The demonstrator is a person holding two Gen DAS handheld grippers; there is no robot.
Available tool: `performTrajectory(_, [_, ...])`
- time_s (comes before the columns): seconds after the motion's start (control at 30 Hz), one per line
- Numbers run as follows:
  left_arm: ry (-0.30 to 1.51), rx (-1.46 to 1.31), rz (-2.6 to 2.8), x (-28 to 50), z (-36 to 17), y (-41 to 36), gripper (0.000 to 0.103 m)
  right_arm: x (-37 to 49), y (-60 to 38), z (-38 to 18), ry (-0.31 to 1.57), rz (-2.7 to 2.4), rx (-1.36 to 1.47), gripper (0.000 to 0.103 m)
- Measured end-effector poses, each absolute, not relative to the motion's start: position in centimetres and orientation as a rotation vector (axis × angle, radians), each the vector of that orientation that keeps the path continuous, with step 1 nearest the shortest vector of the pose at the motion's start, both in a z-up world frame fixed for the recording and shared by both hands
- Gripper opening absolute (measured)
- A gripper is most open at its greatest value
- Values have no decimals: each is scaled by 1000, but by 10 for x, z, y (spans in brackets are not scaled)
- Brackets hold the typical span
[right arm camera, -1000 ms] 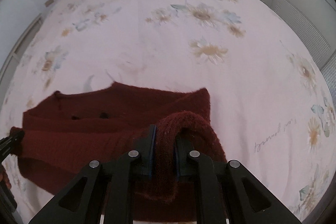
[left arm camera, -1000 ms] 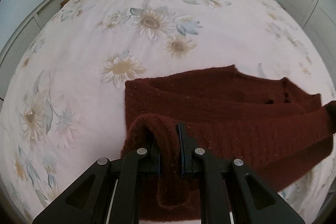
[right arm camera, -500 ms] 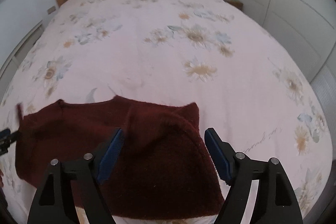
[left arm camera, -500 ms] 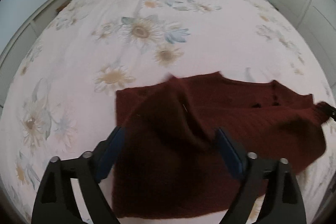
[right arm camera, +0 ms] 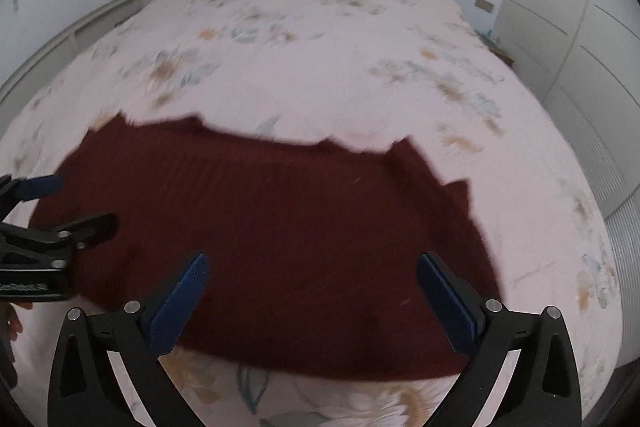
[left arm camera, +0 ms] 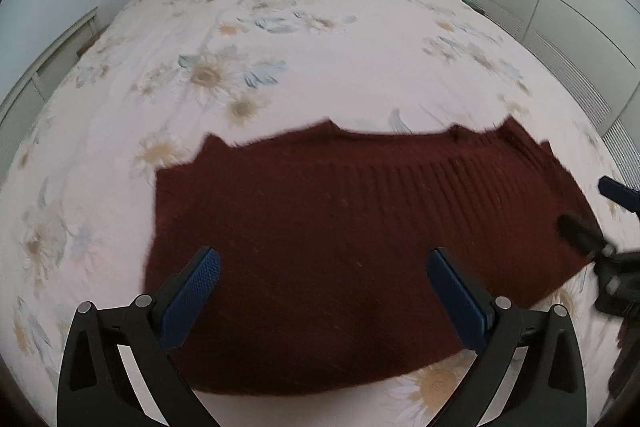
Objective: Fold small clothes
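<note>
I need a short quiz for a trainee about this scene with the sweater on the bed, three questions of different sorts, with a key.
1. True or false: the left gripper grips the sweater.
2. The sweater lies on: A) a chair B) the bed C) the floor.
3. Fill in: the right gripper has its jaws ____.

Key: 1 false, its jaws are apart over the sweater; 2 B; 3 open.

Right tool agape above maroon sweater; floral bedspread beneath
</note>
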State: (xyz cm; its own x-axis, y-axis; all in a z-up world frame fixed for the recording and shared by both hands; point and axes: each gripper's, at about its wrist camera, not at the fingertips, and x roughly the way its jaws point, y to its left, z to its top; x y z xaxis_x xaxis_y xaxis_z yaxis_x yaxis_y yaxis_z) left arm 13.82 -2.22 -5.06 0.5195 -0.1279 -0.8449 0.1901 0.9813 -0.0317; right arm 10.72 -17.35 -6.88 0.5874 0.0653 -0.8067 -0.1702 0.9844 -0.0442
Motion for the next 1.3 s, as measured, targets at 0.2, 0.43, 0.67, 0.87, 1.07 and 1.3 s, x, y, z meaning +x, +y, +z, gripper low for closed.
performTrajectory(0.2, [1091,93,-198,129,-94,-32,102,101,-179,-113,989,106,-135,103])
performTrajectory(0.43, [1103,153,-164,125,-115,-15,102,102,-235,-128,999,19,-41,103])
performTrajectory(0.67, [1096,95,-125,123,-121,29,102,101,-267,-137,1016,37,51,103])
performTrajectory(0.87, [1136,82,-133,126,-123,28,102,100,-267,-142,1003,41,67,103])
performTrajectory(1.07, [1150,89,-150,128,-120,25,102,92,-258,-122,1008,54,30,103])
performTrajectory(1.3, [1144,-2,-146,129,-80,51,102,60,-251,-96,988,78,-32,103])
